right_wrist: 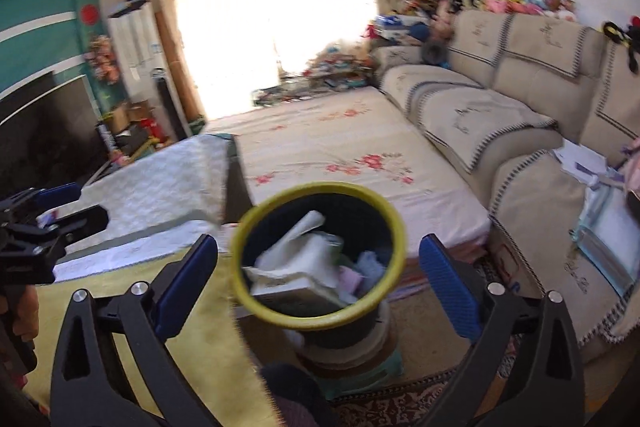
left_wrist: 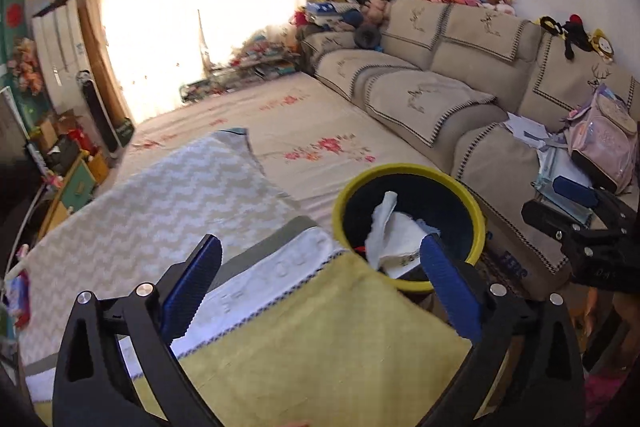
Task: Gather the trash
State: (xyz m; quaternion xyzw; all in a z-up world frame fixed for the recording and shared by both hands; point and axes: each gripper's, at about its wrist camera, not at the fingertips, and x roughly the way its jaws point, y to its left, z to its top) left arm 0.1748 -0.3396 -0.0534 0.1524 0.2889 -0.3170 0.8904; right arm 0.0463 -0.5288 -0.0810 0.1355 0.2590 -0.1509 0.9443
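A black trash bin with a yellow rim (left_wrist: 348, 199) (right_wrist: 394, 215) stands beside the bed, holding crumpled white paper (left_wrist: 394, 235) (right_wrist: 304, 251) and other scraps. My left gripper (left_wrist: 320, 247) is open and empty above the yellow towel (left_wrist: 320, 347), the bin just right of it. My right gripper (right_wrist: 318, 247) is open and empty, directly above the bin's mouth. The right gripper also shows in the left wrist view (left_wrist: 576, 203); the left one shows in the right wrist view (right_wrist: 60, 207).
A bed with a floral sheet (left_wrist: 312, 123) and a zigzag blanket (left_wrist: 160, 203) fills the middle. A beige sofa (left_wrist: 440, 75) runs along the right, with papers (left_wrist: 528, 131) and a pink backpack (left_wrist: 604, 131). Clutter lies by the window.
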